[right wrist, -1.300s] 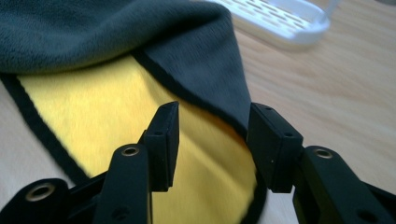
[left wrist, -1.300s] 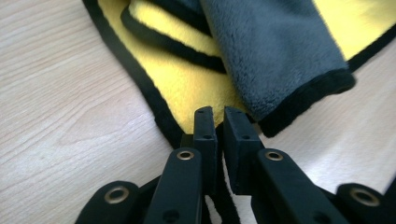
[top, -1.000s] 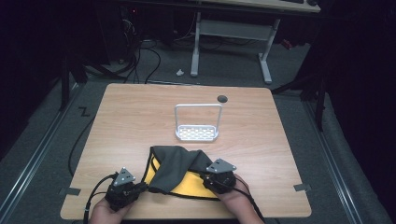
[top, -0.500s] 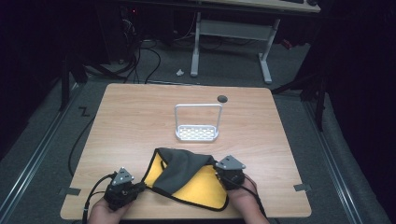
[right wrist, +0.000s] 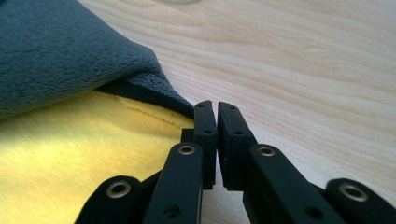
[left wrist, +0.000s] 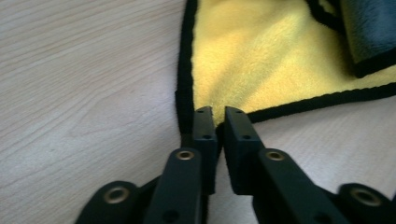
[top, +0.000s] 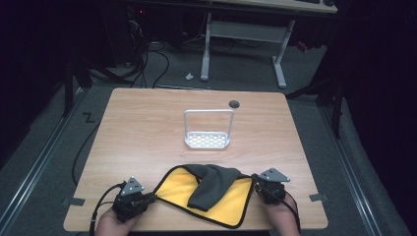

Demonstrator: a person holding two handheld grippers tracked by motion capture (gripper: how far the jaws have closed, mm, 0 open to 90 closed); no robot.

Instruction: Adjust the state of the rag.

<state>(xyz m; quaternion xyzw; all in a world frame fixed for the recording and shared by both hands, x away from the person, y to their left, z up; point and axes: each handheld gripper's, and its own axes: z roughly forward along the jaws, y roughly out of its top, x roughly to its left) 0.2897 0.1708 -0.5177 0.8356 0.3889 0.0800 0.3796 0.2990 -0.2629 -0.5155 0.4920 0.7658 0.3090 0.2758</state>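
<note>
Dark floor with loose cables and the legs of another desk is surrounding a pale wooden tabletop [top: 147,128] in the high view. Near the tabletop's front edge a cloth [top: 206,194] is lying spread out, its yellow side facing up inside a black hem, with a grey flap folded over its middle.

At the cloth's left corner the left tongs [top: 151,197] are lying low on the wood, and a hand [top: 115,227] is holding them from below. In the left gripper view the left tongs [left wrist: 218,123] are pinching that black-hemmed corner [left wrist: 205,100] between jaws that are pressing nearly together.

At the cloth's right corner the right tongs [top: 254,181] are gripping likewise, with the other hand [top: 280,216] coming in behind them. In the right gripper view the right tongs [right wrist: 216,119] are squeezing the hem where the grey fold [right wrist: 70,51] is meeting the yellow pile, and the jaws are standing almost closed.

Farther back, well apart from the cloth, a small white rack [top: 207,140] with a tall wire handle is standing upright near the middle of the tabletop, and a dark round hole [top: 234,104] is sitting behind it.
</note>
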